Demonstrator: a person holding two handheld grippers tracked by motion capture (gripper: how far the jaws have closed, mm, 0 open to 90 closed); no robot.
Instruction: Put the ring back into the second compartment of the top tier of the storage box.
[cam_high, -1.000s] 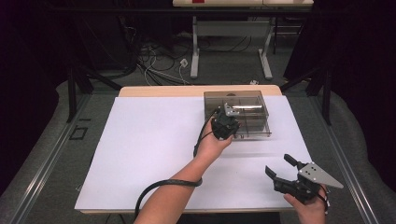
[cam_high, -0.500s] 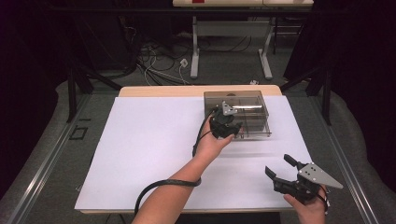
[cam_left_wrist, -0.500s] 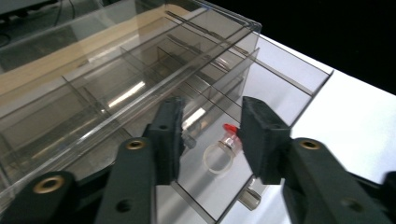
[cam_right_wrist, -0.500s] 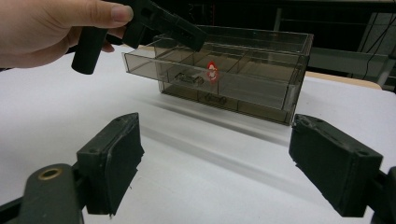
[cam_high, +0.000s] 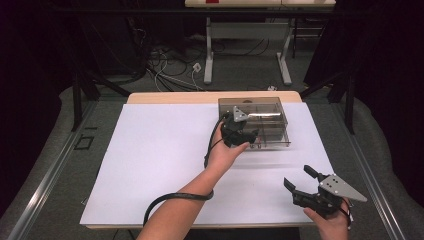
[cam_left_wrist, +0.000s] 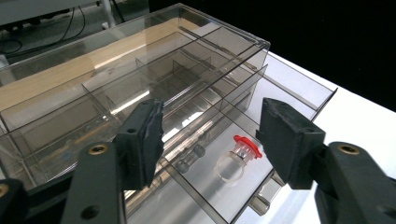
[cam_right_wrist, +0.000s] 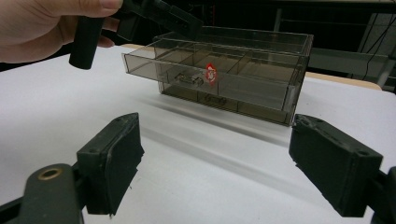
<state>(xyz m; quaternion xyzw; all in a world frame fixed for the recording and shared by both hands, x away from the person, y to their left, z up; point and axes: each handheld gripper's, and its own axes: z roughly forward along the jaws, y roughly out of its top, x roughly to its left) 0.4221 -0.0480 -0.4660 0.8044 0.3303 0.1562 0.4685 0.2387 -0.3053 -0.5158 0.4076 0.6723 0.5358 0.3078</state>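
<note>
A smoky clear drawer box (cam_high: 260, 116) stands at the back right of the white sheet. Its top drawer (cam_left_wrist: 219, 179) is pulled out and holds a clear ring with a red top (cam_left_wrist: 241, 154), which shows through the drawer front as a red spot (cam_right_wrist: 211, 73). My left gripper (cam_high: 241, 133) hovers open over the pulled-out drawer, its jaws (cam_left_wrist: 215, 135) on either side of the ring and above it, holding nothing. My right gripper (cam_high: 298, 176) stands open near the front right edge, well short of the box (cam_right_wrist: 233, 77), with nothing between its jaws (cam_right_wrist: 215, 158).
The white sheet (cam_high: 150, 165) covers most of the wooden table (cam_high: 175, 97). A cable (cam_high: 175, 197) trails from the left gripper along the forearm. Beyond the table's far edge are table legs and loose cables on the floor (cam_high: 170, 65).
</note>
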